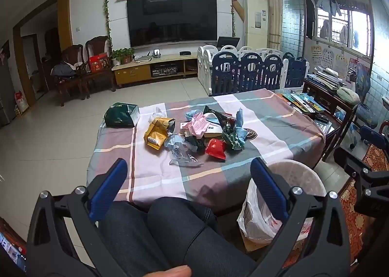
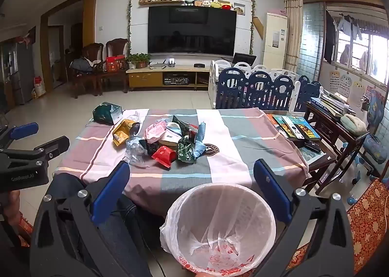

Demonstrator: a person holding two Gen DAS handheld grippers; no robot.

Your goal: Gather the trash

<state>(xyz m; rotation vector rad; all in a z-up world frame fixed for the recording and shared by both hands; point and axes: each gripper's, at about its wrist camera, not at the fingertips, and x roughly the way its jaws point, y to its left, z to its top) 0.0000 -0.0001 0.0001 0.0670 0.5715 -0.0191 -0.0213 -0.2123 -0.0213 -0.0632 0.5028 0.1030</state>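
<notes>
Both the left hand-held gripper point(image 1: 188, 175) and the right hand-held gripper point(image 2: 190, 177) are spread wide and empty; wrappers point(image 2: 161, 139) lie on the desk point(image 2: 233, 155), the bin point(image 2: 218, 228) beside it.

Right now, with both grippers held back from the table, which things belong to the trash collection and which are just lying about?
Job:
- red packet
- yellow bag
- green wrapper
- pink wrapper
- clear plastic
- lined trash bin

Lying about:
- books
- playpen fence
- green tissue box

Bare cloth point(image 1: 155, 175) lies before the trash pile point(image 1: 194, 131); bin point(image 2: 218, 226) stands unobstructed.
</notes>
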